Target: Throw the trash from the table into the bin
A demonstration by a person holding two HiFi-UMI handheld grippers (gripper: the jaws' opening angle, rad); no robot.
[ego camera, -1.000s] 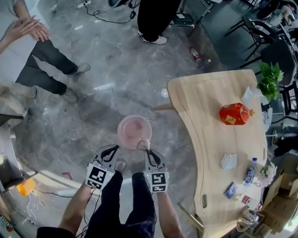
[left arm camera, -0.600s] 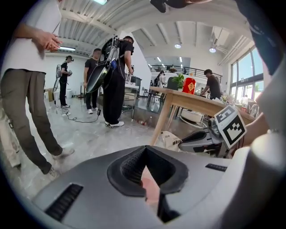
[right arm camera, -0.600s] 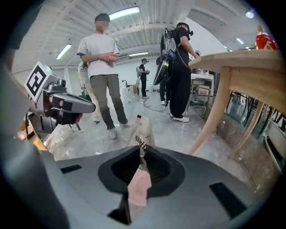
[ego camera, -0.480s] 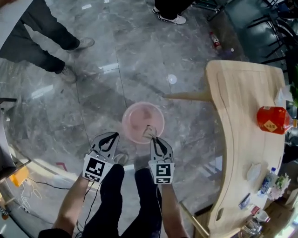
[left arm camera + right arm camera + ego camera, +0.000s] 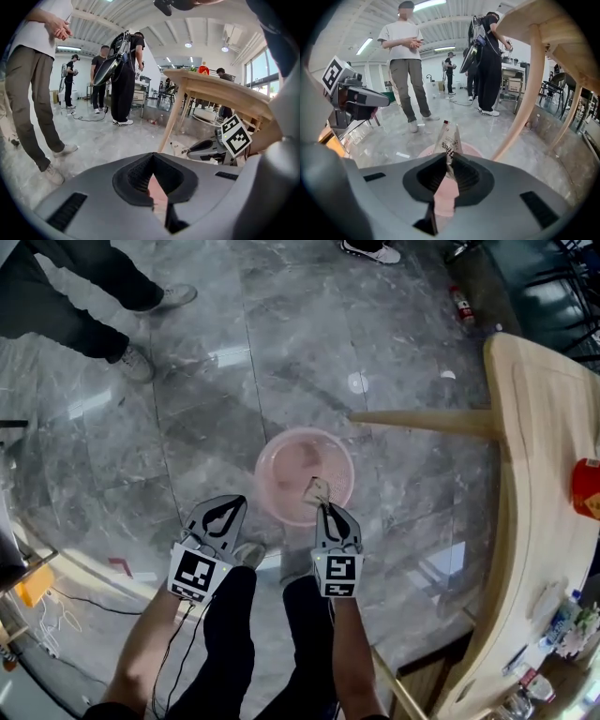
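A round pink bin point(image 5: 281, 474) stands on the grey marble floor beside the wooden table point(image 5: 539, 484). My right gripper point(image 5: 323, 505) is shut on a small clear wrapper point(image 5: 316, 490) with dark print, held over the bin's near rim; that wrapper point(image 5: 447, 139) sticks up from the closed jaws in the right gripper view, the pink bin point(image 5: 472, 151) behind it. My left gripper point(image 5: 228, 512) hangs to the left of the bin, shut with nothing in it. The left gripper view shows its jaws closed, and the wrapper point(image 5: 180, 149) in the right gripper across from it.
A red pot point(image 5: 588, 487) sits on the tabletop, with a bottle and small items at its near end point(image 5: 562, 620). A slanted table leg point(image 5: 422, 420) runs just beyond the bin. Several people stand around point(image 5: 75, 296). A bottle point(image 5: 461, 304) lies on the floor.
Both grippers have come down toward the floor, and the bin now looks larger and nearer. The right gripper still holds the wrapper at the bin's near rim. The table has slid to the right of the view.
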